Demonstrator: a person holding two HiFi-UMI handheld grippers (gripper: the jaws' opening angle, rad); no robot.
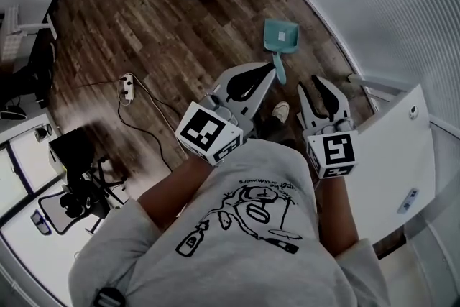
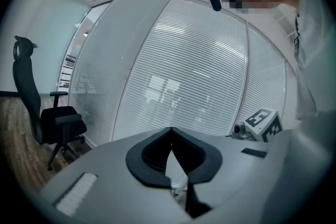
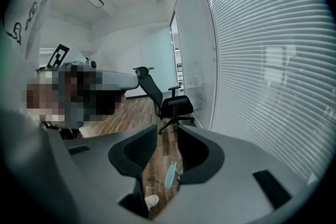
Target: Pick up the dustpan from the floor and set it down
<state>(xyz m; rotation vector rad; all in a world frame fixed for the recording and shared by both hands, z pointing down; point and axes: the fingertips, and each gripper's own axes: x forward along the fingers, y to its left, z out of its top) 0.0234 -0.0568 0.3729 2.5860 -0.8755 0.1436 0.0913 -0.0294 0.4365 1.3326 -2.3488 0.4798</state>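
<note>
Jaws of the left gripper are pressing clenched tip to tip on nothing, while those of the right gripper are standing released and empty.

Head view: the teal dustpan is lying on the wooden floor at twelve o'clock from both grippers, its handle pointing toward a shoe.

Left gripper view: the touching tips are facing the blinds, with an office chair standing at nine o'clock.

Right gripper view: the dustpan is showing through the gap between the jaws, toward six o'clock.
</note>
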